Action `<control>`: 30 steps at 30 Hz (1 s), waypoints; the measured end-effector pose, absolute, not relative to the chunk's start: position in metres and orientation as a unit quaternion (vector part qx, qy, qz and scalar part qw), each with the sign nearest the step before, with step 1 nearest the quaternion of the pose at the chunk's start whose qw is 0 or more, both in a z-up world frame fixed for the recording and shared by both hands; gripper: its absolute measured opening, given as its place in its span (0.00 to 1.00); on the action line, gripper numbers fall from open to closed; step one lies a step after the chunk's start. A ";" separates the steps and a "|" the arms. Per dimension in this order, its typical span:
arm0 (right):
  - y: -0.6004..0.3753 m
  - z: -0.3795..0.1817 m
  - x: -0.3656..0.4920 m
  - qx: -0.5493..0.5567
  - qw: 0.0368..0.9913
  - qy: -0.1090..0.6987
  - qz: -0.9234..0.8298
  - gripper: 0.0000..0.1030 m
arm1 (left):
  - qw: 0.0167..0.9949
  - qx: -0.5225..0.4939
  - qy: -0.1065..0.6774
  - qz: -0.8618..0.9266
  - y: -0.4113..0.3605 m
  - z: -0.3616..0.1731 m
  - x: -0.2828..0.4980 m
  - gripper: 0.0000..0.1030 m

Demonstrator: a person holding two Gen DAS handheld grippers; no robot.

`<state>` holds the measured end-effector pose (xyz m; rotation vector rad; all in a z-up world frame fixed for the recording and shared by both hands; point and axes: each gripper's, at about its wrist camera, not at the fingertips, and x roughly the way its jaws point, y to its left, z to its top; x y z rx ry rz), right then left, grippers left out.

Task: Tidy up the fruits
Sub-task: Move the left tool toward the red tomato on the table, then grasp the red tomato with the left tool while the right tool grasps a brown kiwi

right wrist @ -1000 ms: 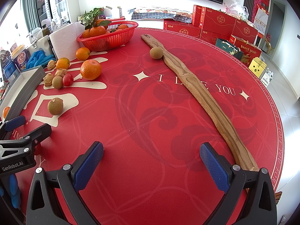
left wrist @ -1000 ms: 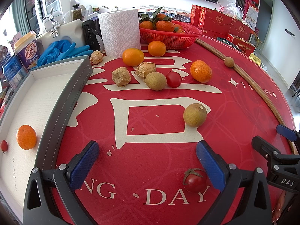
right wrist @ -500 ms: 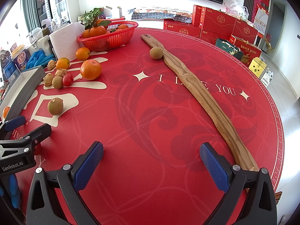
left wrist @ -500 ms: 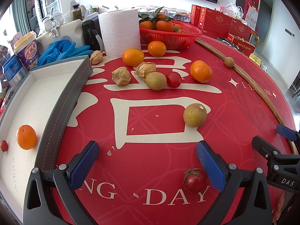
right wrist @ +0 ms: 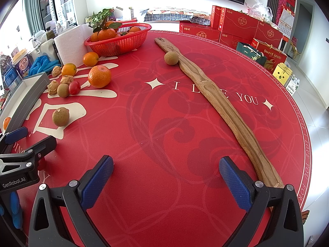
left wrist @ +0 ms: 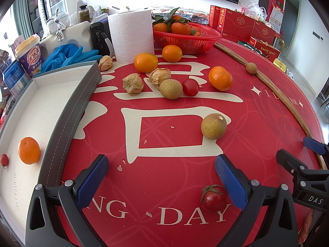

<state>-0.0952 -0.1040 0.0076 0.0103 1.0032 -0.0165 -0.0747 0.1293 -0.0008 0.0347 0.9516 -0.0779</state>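
Left gripper (left wrist: 162, 175) spread wide, grasping nothing, low over red table (left wrist: 174, 185). Cherry tomato with stem (left wrist: 212, 197) on table right by right-hand finger (left wrist: 230, 182), partly behind it; contact unclear. Brown round fruit (left wrist: 213, 126) just ahead, standing alone on cream glyph. Farther back, cluster: second brown fruit (left wrist: 170, 89) touching second cherry tomato (left wrist: 190, 87), two husked fruits (left wrist: 132, 84) beside them, mandarin (left wrist: 220, 78) a bit to the right. Two more oranges (left wrist: 146, 62) near paper towel roll (left wrist: 131, 35) and red basket (left wrist: 197, 41) of leafy mandarins. Grey-rimmed white tray (left wrist: 67, 113) at left edge of table, holding one mandarin (left wrist: 28, 150) and small red fruit (left wrist: 4, 159) close together.

Right gripper (right wrist: 165, 178) also spread wide, grasping nothing, over bare red cloth, well apart from all fruit. Long wooden stick (right wrist: 216, 100) running diagonally across table, one brown fruit (right wrist: 171, 58) touching its far end. Left gripper body visible at left edge of right wrist view. Red gift boxes (right wrist: 236, 26) behind table.
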 end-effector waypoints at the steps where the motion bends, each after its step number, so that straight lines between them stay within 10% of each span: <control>1: -0.104 0.008 -0.095 0.005 0.877 0.481 -0.008 1.00 | 0.888 0.017 0.458 -0.037 0.129 -0.001 -0.075 1.00; 21: -0.104 0.007 -0.095 0.005 0.877 0.481 -0.008 1.00 | 0.899 0.067 0.429 -0.065 0.120 0.014 -0.121 0.99; 30: -0.104 0.007 -0.095 0.005 0.877 0.481 -0.008 1.00 | 0.886 0.034 0.457 -0.068 0.115 0.010 -0.106 0.62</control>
